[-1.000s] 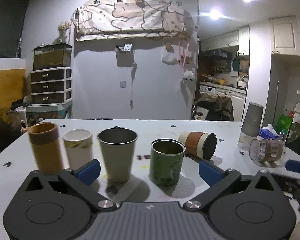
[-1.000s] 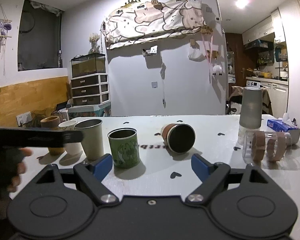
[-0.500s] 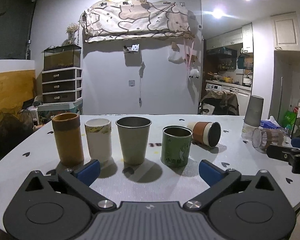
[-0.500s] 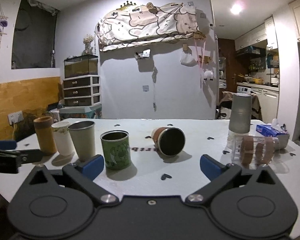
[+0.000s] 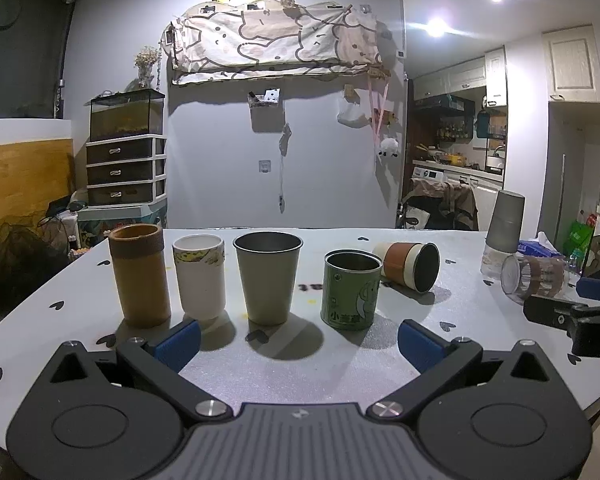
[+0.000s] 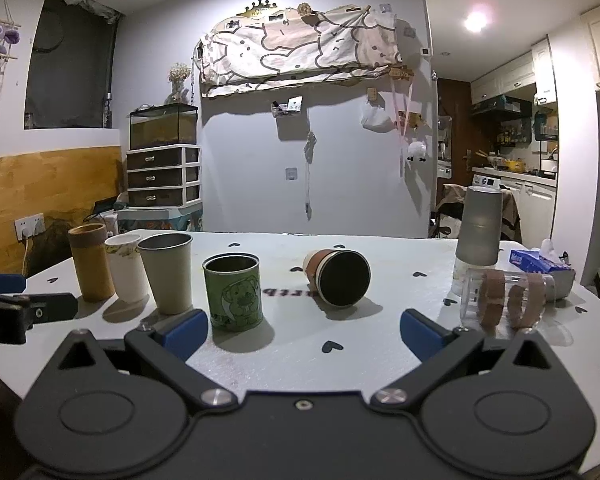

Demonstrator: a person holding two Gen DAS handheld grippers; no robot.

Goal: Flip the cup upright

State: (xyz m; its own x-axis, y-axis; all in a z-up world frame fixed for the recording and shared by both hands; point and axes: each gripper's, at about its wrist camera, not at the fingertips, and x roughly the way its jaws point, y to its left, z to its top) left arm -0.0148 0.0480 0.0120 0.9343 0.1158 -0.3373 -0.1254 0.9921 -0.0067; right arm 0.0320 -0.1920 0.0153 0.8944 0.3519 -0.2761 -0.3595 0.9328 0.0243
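The brown-sleeved white paper cup (image 6: 338,277) lies sideways on the white tabletop (image 6: 380,344) (both hand-held grippers (image 5: 299,338) (image 6: 302,330) wide, empty).

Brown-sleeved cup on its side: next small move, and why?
Probably ease the open right tool forward to straddle the brown-sleeved cup. It lies tipped just ahead, dark mouth facing the tool, ungrasped; the four cups to its left already stand upright.

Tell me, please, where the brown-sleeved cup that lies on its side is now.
In the right wrist view the brown-sleeved cup lies near the middle of the table, right of the green tin and left of the clear tipped cup.
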